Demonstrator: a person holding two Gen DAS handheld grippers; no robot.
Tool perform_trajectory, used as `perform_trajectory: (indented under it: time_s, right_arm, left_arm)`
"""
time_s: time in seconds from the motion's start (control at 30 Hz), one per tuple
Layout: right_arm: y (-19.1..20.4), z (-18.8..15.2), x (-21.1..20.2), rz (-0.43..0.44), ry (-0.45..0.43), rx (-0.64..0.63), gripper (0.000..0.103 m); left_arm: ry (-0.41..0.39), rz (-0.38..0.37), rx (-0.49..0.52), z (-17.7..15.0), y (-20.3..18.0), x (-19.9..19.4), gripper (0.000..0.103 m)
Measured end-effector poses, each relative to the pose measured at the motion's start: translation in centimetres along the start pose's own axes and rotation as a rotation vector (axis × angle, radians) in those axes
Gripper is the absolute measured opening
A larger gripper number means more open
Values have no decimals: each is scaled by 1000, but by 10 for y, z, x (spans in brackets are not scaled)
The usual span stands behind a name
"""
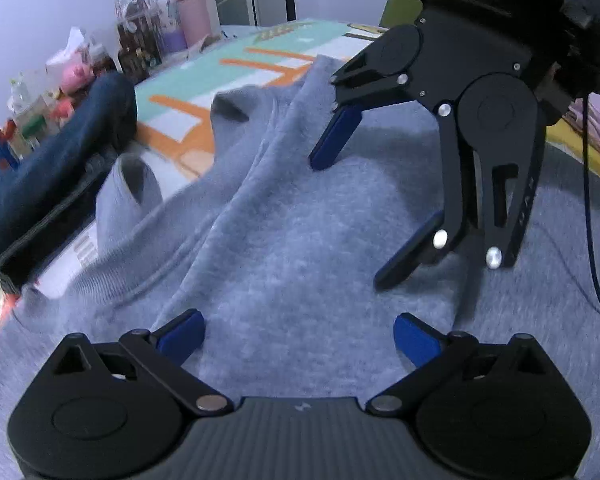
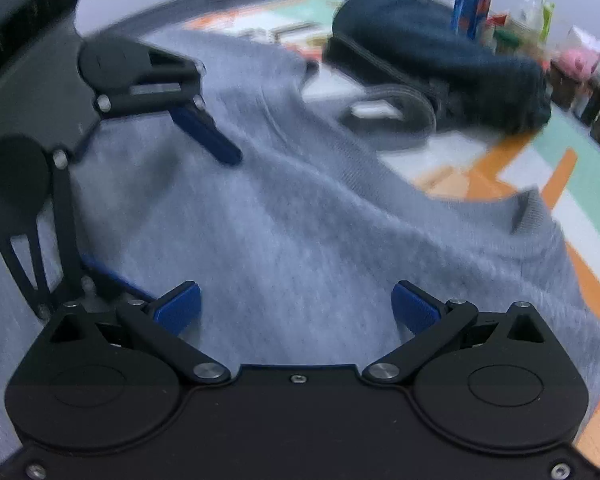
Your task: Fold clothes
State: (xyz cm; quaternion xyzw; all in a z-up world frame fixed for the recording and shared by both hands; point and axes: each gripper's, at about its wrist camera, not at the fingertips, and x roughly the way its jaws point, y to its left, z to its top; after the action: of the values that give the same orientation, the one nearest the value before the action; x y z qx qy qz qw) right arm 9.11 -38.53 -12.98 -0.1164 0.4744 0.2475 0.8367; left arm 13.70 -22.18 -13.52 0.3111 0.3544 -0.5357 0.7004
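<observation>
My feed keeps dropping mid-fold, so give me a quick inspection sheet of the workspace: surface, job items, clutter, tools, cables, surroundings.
Surface: play mat with orange, teal and white blocks, partly covered by clothing.
Job's things: grey sweatshirt spread out, one raised fold running across it, cuff curled at its edge; dark blue garment bunched beyond it.
Clutter: bottles and jars and toys along the mat's far side.
Tools: left tool open above the sweatshirt; right tool open, also over it; neither grips cloth.
Cables: dark cable hanging behind the right tool.
Surroundings: pale wall; the right wrist view is blurred.
</observation>
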Motion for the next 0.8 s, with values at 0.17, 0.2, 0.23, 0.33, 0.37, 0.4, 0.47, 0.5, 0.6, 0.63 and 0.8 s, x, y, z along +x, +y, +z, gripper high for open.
perform_trajectory:
  time_s: [0.17, 0.2, 0.23, 0.33, 0.37, 0.4, 0.47, 0.5, 0.6, 0.63, 0.8]
  right_arm:
    - [-10, -17, -5, -11, -3, -25, 103]
    - [-13, -19, -8, -14, -3, -22, 103]
    - [-16, -22, -9, -17, -2, -18, 103]
    - [-25, -31, -16, -31, 2, -8, 103]
    - [-28, -33, -19, -35, 6, -4, 103]
    - [-31, -36, -21, -40, 11, 0, 103]
    - [-35, -42, -25, -49, 19, 5, 103]
    - [-37, -44, -27, -54, 23, 9, 103]
    - [-42, -52, -34, -64, 33, 19, 103]
    - [-42, -55, -36, -66, 36, 19, 103]
    - [-41, -65, -45, -90, 55, 14, 103]
  left_arm:
    - [10, -14, -18, -11, 16, -3, 103]
    - [15, -17, -24, -13, 19, -5, 103]
    - [20, -18, -30, -15, 22, -7, 103]
    - [36, -27, -60, -26, 31, -14, 103]
    - [37, -26, -67, -29, 34, -16, 103]
    - [38, -24, -73, -33, 36, -19, 103]
    - [42, -18, -85, -39, 42, -23, 103]
    - [44, -15, -89, -42, 44, -25, 103]
    - [49, -9, -97, -50, 50, -32, 103]
    - [50, -7, -101, -53, 52, -33, 103]
    - [60, 2, -108, -65, 55, -43, 103]
